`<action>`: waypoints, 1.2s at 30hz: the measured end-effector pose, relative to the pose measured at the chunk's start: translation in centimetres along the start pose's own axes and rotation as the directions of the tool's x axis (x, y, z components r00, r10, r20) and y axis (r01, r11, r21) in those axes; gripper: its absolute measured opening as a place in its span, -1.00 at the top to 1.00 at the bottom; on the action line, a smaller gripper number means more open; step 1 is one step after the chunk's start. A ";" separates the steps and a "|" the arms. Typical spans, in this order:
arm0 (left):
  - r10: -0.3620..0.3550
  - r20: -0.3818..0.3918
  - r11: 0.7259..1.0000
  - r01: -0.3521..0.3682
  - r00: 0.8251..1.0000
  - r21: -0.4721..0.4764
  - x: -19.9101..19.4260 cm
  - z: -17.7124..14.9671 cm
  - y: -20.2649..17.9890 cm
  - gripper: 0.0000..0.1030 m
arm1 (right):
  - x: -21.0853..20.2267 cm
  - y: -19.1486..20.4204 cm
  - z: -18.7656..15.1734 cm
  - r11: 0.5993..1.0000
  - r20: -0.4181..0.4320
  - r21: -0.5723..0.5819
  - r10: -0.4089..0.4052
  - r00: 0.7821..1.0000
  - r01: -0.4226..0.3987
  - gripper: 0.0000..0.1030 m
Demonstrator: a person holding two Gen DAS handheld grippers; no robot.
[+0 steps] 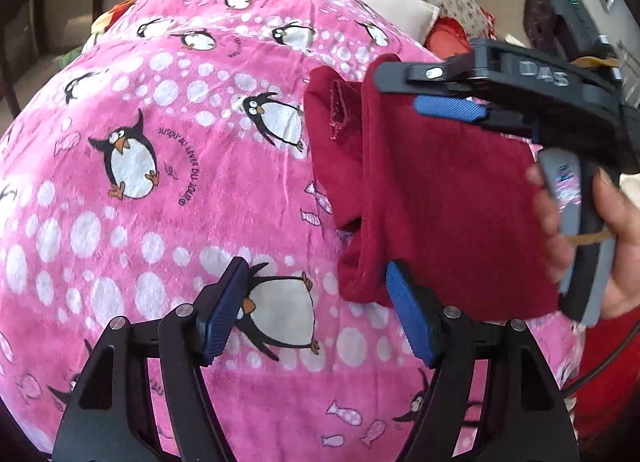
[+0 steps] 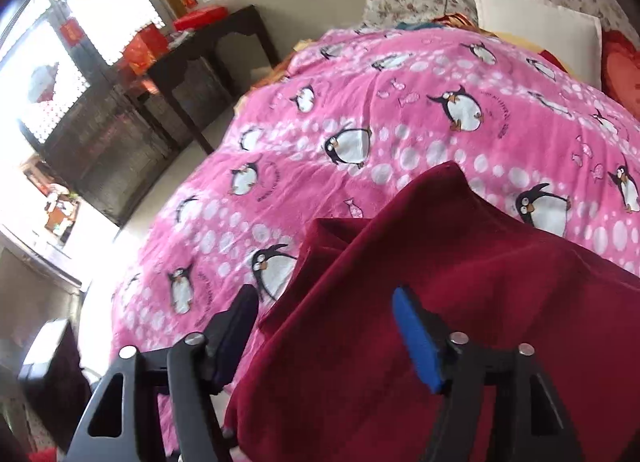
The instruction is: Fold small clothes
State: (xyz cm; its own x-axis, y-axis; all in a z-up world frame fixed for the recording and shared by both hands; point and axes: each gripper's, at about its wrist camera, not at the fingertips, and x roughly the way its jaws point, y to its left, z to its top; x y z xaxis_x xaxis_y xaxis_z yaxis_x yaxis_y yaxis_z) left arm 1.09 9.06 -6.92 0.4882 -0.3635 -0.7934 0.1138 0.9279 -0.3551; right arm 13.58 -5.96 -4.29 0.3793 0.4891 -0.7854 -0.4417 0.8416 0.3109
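Two tongs (image 1: pixel 316 310) agape, garment (image 1: pixel 432 198) between (draped)

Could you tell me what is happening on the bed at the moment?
A person is working on a dark red garment with a handheld gripper in each hand, over a pink penguin blanket that covers the bed. In the left wrist view the right gripper reaches in from the right, and the cloth hangs below its blue pad. The left gripper is open just below, one pad at the cloth's lower edge. No neat fold shows yet. A white pillow lies near the head of the bed.
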 end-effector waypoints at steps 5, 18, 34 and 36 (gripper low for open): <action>0.014 0.007 1.000 -0.014 1.000 -0.024 0.2 -0.2 0.0 -0.42 | 3.2 0.9 0.9 0.999 -0.048 0.000 -0.032 0.998 0.033 -0.33; -0.087 0.041 0.993 0.090 0.995 -0.081 -0.6 1.0 0.0 -0.56 | 4.1 -0.1 1.2 1.000 -0.102 0.017 -0.013 0.995 0.015 -0.37; -0.150 0.046 0.983 0.154 0.988 -0.097 2.7 1.3 -1.1 0.09 | 6.2 2.5 0.0 0.960 -0.069 -0.211 -0.203 0.977 0.184 -0.01; -0.184 0.059 0.979 0.188 0.981 -0.075 2.0 1.4 -2.1 0.10 | 4.2 1.4 -0.4 0.975 -0.028 -0.182 -0.135 0.990 0.128 0.36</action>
State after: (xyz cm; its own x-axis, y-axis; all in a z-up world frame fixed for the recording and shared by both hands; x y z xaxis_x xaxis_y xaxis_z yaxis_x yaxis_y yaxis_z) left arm 3.04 6.44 -7.10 0.5092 -0.5223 -0.6840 0.1387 0.8342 -0.5338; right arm 14.17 -2.78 -7.39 0.4128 0.3641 -0.8348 -0.5303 0.8413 0.1047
